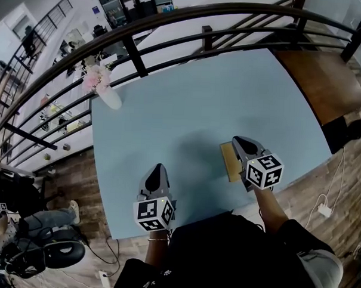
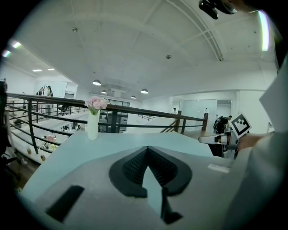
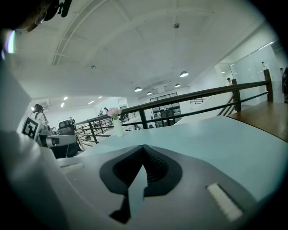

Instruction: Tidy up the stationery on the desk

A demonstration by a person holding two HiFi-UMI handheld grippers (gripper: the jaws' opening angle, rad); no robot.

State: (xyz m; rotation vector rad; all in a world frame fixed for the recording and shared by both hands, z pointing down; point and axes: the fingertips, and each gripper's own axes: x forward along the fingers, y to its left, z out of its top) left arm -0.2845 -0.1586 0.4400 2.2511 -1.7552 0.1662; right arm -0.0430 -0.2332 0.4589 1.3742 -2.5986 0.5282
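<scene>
Pale blue desk (image 1: 200,99) beside a dark railing, with a white vase (image 1: 108,97) of pink flowers at its far left corner. No pens, pencils or loose paper show anywhere on the top. The only candidate for stationery is a flat tan block (image 1: 228,163) near the front edge, partly hidden under the right gripper (image 1: 238,140). Whether it is a box, a tray or a pad cannot be told. The left gripper (image 1: 160,167) hangs over bare desk, well apart from the block. Each gripper view shows the jaw tips met at a point with nothing between them, both aimed level across the desk rather than down. The scene fits two readings: the stationery is already gathered into that block, or the block itself needs squaring away. On either reading, the sound thing is to tip the right gripper's camera down until the block comes into its view, which it does not now. Should the block need shifting, the jaws would have to part before the approach, and a grip across an edge looks safer than a push, since a flat thing probably slides on this smooth top.
</scene>
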